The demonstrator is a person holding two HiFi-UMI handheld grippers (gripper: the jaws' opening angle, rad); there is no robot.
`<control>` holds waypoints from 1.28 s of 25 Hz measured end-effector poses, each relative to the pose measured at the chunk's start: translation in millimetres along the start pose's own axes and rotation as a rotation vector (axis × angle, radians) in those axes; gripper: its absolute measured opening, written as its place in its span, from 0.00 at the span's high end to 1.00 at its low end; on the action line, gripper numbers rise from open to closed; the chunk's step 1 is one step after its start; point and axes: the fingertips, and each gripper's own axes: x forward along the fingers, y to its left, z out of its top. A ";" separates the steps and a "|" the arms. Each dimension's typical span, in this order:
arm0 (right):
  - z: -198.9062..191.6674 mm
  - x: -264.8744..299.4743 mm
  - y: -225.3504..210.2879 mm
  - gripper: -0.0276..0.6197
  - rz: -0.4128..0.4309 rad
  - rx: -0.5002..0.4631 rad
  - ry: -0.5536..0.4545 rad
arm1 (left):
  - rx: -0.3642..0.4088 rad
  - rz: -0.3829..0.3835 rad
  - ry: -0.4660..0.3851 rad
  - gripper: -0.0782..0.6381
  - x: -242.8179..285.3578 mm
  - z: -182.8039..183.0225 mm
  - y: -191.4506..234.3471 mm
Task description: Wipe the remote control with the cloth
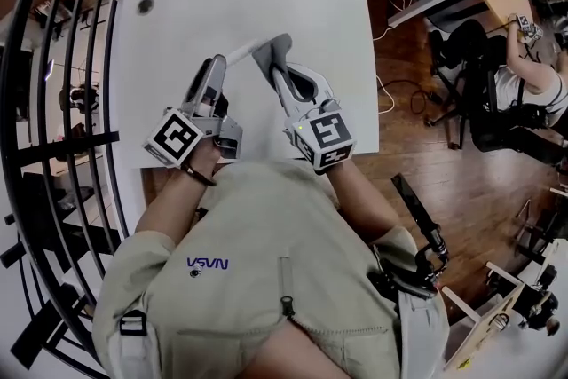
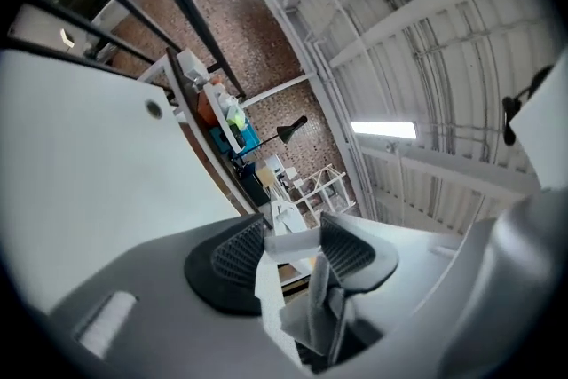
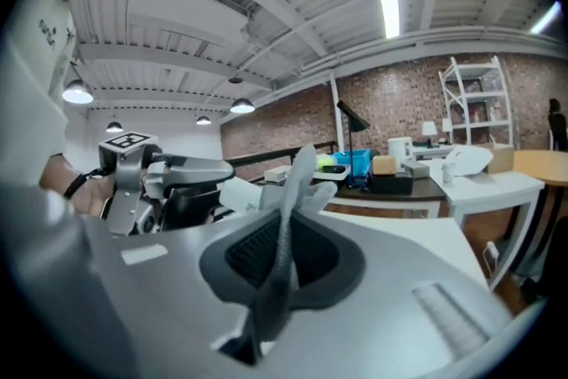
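Head view has us holding both tools above the white rectangular table (image 1: pixel 302 4). The left gripper (image 1: pixel 220 59), jaws part-spread, pinches one end of the slim white remote control (image 1: pixel 246 51). The right gripper (image 1: pixel 277 71), jaws pressed nearly together, clamps the grey cloth (image 1: pixel 273 47) just beside the remote's free end. We judge the wipe goes best with the remote held steady and the cloth drawn along its length. A black railing (image 1: pixel 84 140) and a seated person (image 1: pixel 532 89) lie well apart, so only the two gripper bodies crowd each other.
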 end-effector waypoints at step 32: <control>-130.3 30.9 -60.0 0.93 -0.151 -0.045 0.436 | 1.141 0.242 0.510 0.81 13.2 -139.5 128.7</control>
